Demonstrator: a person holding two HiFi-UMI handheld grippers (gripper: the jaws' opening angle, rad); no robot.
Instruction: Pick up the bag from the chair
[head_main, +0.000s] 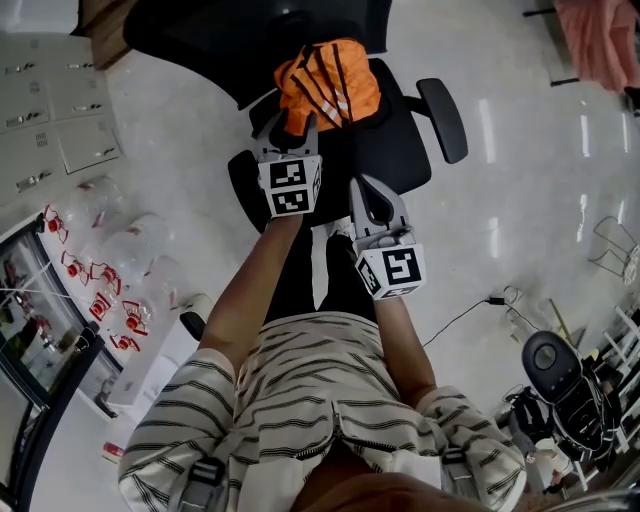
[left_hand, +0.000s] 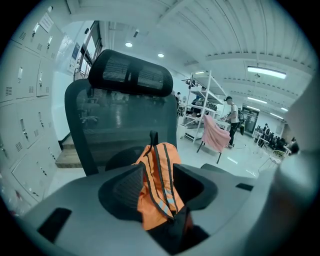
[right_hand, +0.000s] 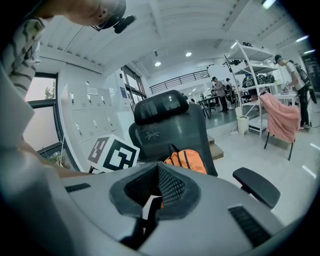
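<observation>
Left tongs (head_main: 293, 125) gape around the bag (head_main: 328, 85) on the chair (head_main: 400, 150) seat; right tongs (head_main: 365, 188) are closed, empty. A pinch on loose fabric alone may slip.

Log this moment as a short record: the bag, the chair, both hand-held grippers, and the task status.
bag: orange with dark stripes, upright on the seat, against the backrest
chair: black office chair with mesh back, headrest and armrests
left hand-held gripper: at the bag's near edge, jaws apart with the bag between them, not clamped
right hand-held gripper: jaws together, empty, held back nearer the person than the left one
task status: bag on the chair, not yet lifted
</observation>
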